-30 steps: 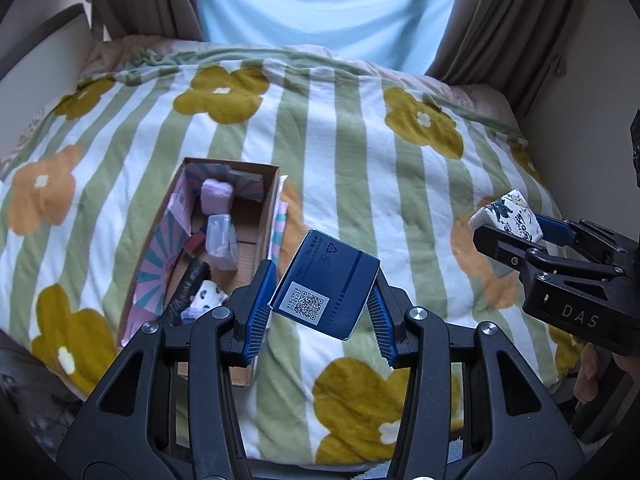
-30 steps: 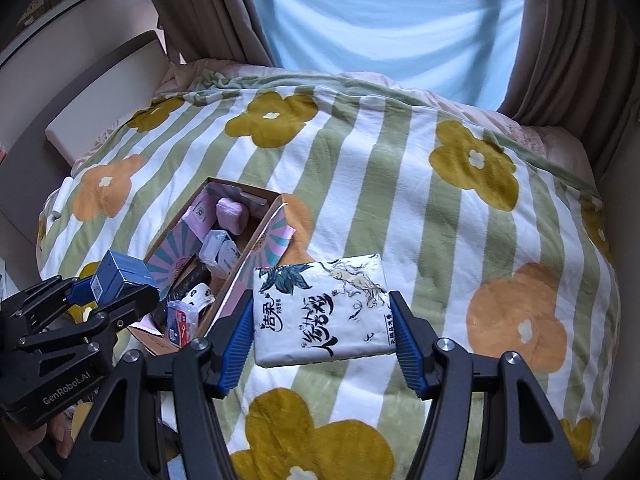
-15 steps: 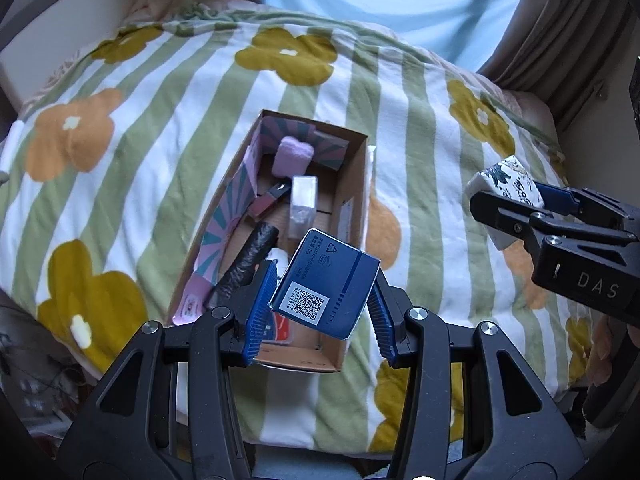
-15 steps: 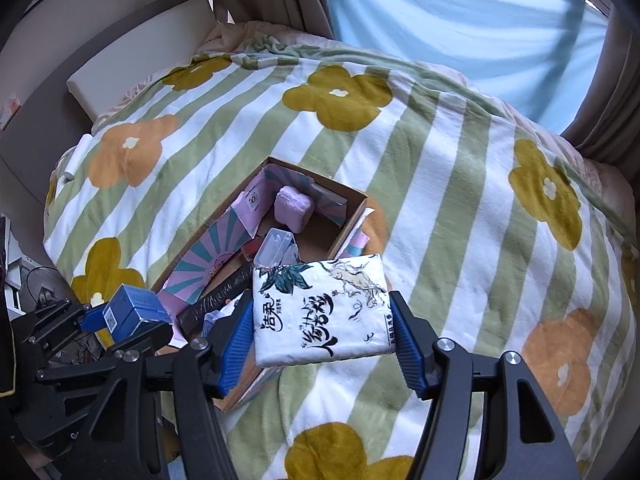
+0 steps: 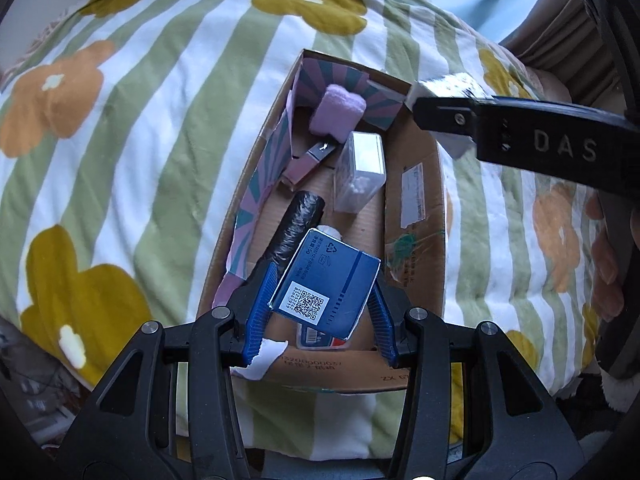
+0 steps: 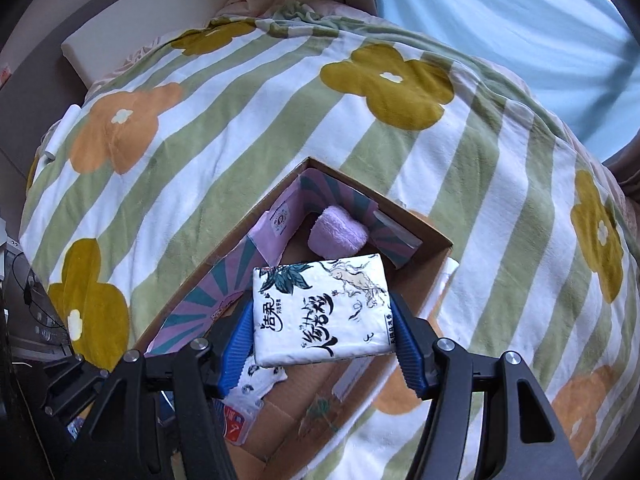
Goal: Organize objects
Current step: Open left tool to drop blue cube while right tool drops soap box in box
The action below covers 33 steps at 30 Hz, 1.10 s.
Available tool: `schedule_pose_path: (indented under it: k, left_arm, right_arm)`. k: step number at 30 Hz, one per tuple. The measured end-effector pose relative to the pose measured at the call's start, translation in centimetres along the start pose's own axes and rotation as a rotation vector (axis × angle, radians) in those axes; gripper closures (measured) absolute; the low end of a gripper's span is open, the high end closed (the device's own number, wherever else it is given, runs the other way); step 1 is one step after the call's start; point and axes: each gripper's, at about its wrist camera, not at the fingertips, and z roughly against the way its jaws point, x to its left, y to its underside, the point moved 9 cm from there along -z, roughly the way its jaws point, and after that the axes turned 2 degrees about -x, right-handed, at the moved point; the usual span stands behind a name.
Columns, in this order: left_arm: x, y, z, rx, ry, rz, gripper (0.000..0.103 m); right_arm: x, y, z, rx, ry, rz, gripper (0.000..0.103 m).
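Note:
An open cardboard box [image 5: 416, 184] lies on the flowered blanket; it also shows in the right wrist view [image 6: 424, 256]. My left gripper [image 5: 320, 300] is shut on a blue carton [image 5: 326, 282] and holds it over the box's near end. My right gripper [image 6: 322, 320] is shut on a white tissue pack [image 6: 322, 314] and holds it above the box; it shows in the left wrist view [image 5: 448, 92] over the box's far right corner. In the box lie a lilac sponge [image 5: 338, 114], a clear plastic case [image 5: 360, 170], a black roll [image 5: 294, 228] and a pink stick [image 5: 306, 162].
The striped blanket with yellow and orange flowers [image 6: 224, 128] covers the bed. A headboard [image 6: 132, 28] stands at the far left. Curtains and a bright window [image 6: 500, 12] are behind. Cluttered floor shows past the bed's near left edge [image 6: 24, 312].
Both grippers have moved in over the box and lower, each still holding its object. The blue carton now hangs over the box's near end, the tissue pack over its far part.

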Motion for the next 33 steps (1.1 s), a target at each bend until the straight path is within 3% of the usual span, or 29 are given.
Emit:
schedule_pose_path:
  k: [8, 13, 14, 16, 17, 18, 20, 33]
  left_arm:
    - [-0.3, -0.5, -3.7, 0.043, 0.039, -0.042, 0.062]
    - [-0.2, -0.9, -4.2, 0.045, 0.050, -0.052, 0.062]
    - [-0.3, -1.0, -4.2, 0.040, 0.051, -0.062, 0.062]
    - [-0.6, -1.5, -3.8, 0.008, 0.057, -0.063, 0.061]
    - [-0.7, -1.6, -3.7, 0.003, 0.064, -0.055, 0.057]
    - [-0.8, -1.8, -3.6, -0.001, 0.076, -0.048, 0.040]
    - [-1.1, -2.0, -3.5, -0.005, 0.086, -0.038, 0.002]
    - [-1.7, -1.0, -4.0, 0.013, 0.086, -0.040, 0.000]
  right_arm:
    - [0.4, -2.1, -3.4, 0.010, -0.011, 0.015, 0.044]
    - [1.1, -2.7, -3.7, 0.008, -0.073, 0.009, 0.043]
    - [1.2, -2.8, -3.9, 0.014, -0.092, 0.002, 0.039]
    - [1.4, -2.8, -4.1, 0.023, -0.118, -0.006, 0.019]
    - [1.4, -2.8, -4.0, 0.014, -0.127, -0.009, 0.009]
    - [1.3, -2.9, -3.9, 0.000, -0.132, -0.015, 0.002]
    - [0.8, -2.7, -3.7, -0.005, -0.140, -0.032, 0.001]
    - [-1.2, -1.4, -3.1, 0.003, -0.115, -0.082, 0.001]
